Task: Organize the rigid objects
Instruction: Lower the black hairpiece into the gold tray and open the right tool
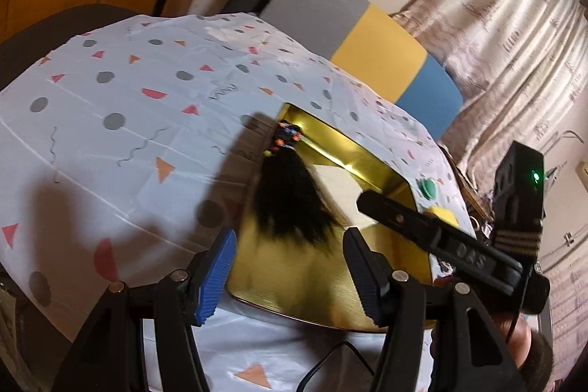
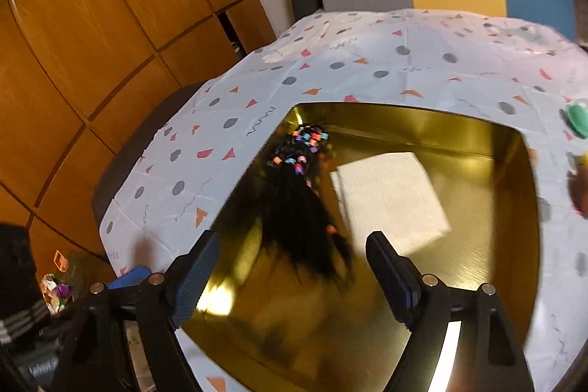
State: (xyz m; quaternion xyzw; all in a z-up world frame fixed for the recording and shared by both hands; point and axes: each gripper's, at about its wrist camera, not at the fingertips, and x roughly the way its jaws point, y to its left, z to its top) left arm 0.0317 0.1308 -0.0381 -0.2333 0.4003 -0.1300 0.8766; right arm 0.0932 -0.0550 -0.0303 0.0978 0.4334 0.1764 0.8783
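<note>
Your left gripper (image 1: pixel 290 274) has black plastic fingers (image 1: pixel 362 278) faced with ribbed blue pads (image 1: pixel 217 276), and round silver screws sit at the finger joints behind them. A thin black cable runs below it. Your right gripper (image 2: pixel 294 276) is built the same: black arms, dark blue ribbed pads (image 2: pixel 193 278), silver screws at the pivots. From the left wrist view its black body carries raised lettering and a small green light, and your sleeve cuff beside it is dark with pale stripes.

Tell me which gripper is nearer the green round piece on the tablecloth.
Right. The right gripper hangs over the gold tray, which lies beside the green round piece. The left gripper sits at the tray's opposite near corner, farther off.
</note>
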